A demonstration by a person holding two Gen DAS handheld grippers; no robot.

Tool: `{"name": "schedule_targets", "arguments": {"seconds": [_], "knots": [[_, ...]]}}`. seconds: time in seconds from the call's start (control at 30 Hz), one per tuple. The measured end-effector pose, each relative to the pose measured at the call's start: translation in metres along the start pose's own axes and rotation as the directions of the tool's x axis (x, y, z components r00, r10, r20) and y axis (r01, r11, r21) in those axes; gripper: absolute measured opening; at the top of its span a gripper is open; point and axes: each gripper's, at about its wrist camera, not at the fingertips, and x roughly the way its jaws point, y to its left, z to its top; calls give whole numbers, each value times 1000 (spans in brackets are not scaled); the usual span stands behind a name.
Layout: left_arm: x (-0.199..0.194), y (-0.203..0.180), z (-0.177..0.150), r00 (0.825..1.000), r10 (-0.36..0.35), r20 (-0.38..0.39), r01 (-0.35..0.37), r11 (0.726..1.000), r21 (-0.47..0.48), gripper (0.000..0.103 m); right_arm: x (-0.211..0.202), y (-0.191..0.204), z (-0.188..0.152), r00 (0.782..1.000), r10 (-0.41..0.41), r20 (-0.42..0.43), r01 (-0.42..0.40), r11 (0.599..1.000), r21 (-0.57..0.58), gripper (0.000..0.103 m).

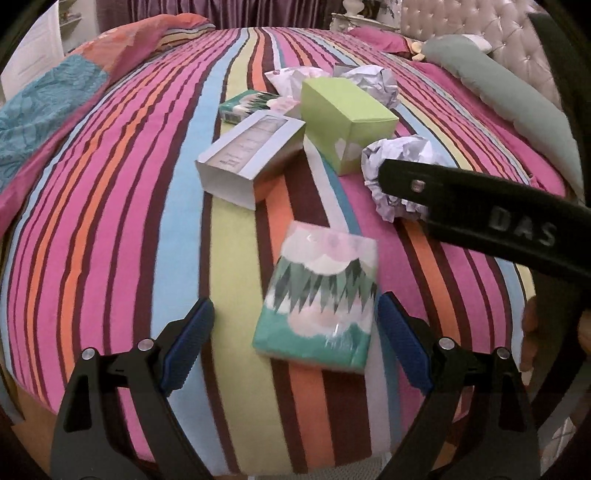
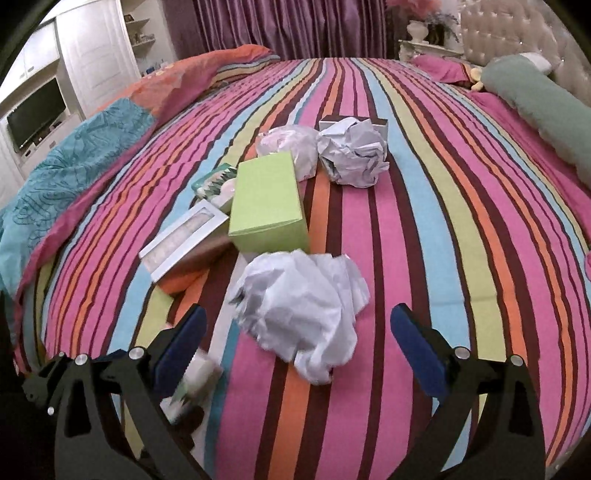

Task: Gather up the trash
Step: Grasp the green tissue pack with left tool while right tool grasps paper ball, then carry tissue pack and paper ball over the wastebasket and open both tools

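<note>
Trash lies on a striped bed. In the left wrist view my left gripper (image 1: 295, 343) is open around a teal tissue pack (image 1: 319, 295), its right pad close to the pack's edge. Behind lie a white window box (image 1: 247, 155), a green box (image 1: 347, 122), another tissue pack (image 1: 247, 105) and crumpled paper (image 1: 399, 173). In the right wrist view my right gripper (image 2: 295, 343) is open, straddling a crumpled white paper (image 2: 303, 310). The green box (image 2: 267, 203), window box (image 2: 184, 240) and a second paper ball (image 2: 352, 155) lie beyond.
A folded teal and orange quilt (image 2: 92, 155) lies at the bed's left. A green bolster (image 2: 535, 110) and tufted headboard (image 2: 517, 29) stand at the right. The right gripper's black arm (image 1: 498, 221) crosses the left wrist view. A crumpled plastic wrapper (image 2: 291, 144) lies behind the green box.
</note>
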Motion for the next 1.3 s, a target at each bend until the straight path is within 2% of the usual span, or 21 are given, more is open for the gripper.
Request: {"name": "schedule_targets", "arguments": {"seconds": [0.2,0.23,0.3,0.33,0.37,0.7,0.9,1.07,1.3], "knots": [[11,-6,4,999,32,10,-32,999,33,88,18,1,6,999,-27,-41,27,1000,-6,94],[13,-6,5,999,36,9,-37,999,34,85,22,0,6,998,-36,-51,35,999,-7,93],[13,-6,5,998,58,19,-59,998,38,75,26,-3,4,997,-42,-71,43,999,9,75],[12,-6,5,998,61,25,-62,997,39,64,27,-5,2,997,-24,-77,26,999,28,63],[11,-5,5,997,66,32,-67,997,42,51,26,-7,0,997,-13,-79,17,999,46,62],[-9,11,-1,999,34,41,-34,999,-9,51,-19,-20,-18,1000,13,-16,-11,994,108,60],[-32,16,-21,998,23,55,-22,1000,-14,50,-51,-33,-39,1000,0,22,-4,985,171,60],[-50,23,-39,998,14,64,-12,1000,-24,50,-67,-37,-55,1000,-20,21,16,980,198,60],[-80,27,-65,996,2,89,0,1000,-22,50,-96,-36,-81,999,-1,49,-12,968,251,60]]}}
